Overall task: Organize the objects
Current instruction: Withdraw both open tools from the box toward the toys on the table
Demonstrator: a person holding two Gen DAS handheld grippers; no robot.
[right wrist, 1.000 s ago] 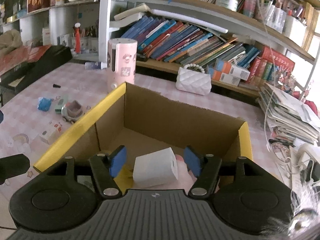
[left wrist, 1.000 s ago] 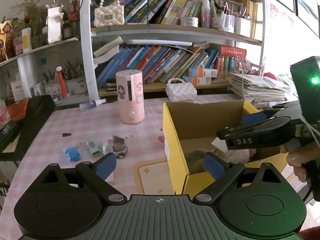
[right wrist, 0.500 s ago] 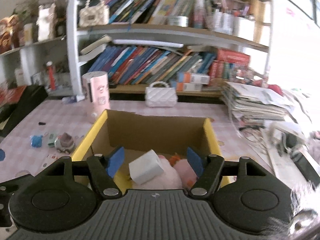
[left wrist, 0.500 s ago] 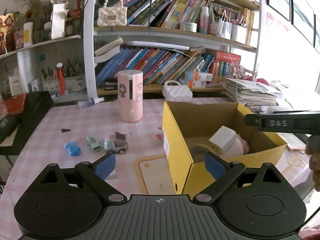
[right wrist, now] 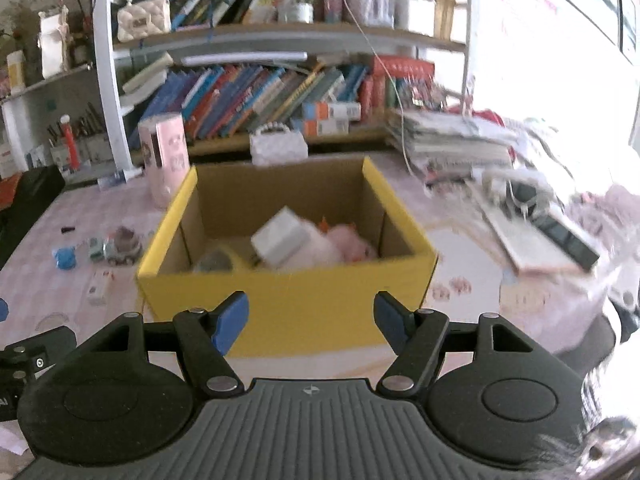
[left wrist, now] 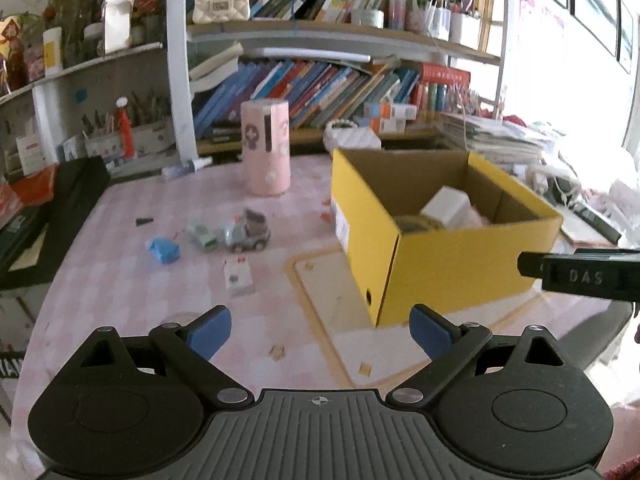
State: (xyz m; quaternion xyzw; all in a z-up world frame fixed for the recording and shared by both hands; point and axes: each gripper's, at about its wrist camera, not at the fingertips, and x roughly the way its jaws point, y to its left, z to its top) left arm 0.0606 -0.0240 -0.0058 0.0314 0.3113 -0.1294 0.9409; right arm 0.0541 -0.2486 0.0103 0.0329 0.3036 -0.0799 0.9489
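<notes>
A yellow cardboard box [left wrist: 440, 264] [right wrist: 288, 300] stands open on the pink checked table. Inside it lie a white cube-shaped box [right wrist: 280, 238] [left wrist: 446, 206] and a pink plush toy [right wrist: 348, 240]. My right gripper [right wrist: 311, 322] is open and holds nothing, in front of the box's near wall. My left gripper [left wrist: 320, 330] is open and holds nothing, over the table left of the box. Left of the box lie a grey toy car [left wrist: 246, 234] [right wrist: 120, 246], a small green car [left wrist: 202, 236], a blue object [left wrist: 164, 250] and a small white carton [left wrist: 238, 276].
A pink cylinder [left wrist: 266, 148] and a white quilted purse [left wrist: 352, 136] stand behind the box, before crowded bookshelves. A black case [left wrist: 52, 216] lies at the table's left edge. Stacked papers [right wrist: 452, 140] and a flat device [right wrist: 536, 240] lie to the right.
My right gripper has drawn back out of the yellow box, and the white box that sat between its jaws stays inside. The left gripper has also pulled back from the box.
</notes>
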